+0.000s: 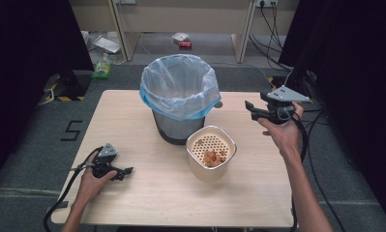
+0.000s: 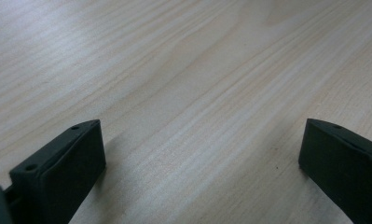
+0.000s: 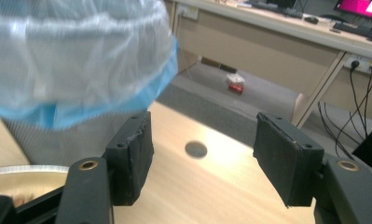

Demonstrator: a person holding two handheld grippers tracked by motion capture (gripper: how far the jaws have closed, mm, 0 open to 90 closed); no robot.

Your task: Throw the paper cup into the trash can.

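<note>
Cream container [image 1: 211,160] with perforated insert, brown scraps [image 1: 212,157], beside bag-lined bin [image 1: 179,96]

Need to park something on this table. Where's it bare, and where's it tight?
Bare wood: the far-left corner beside the trash bin, the near edge of the table in front of the cream container, and the right side under the right gripper. Tight: bin and container sit close together mid-table; left gripper occupies near-left.
</note>
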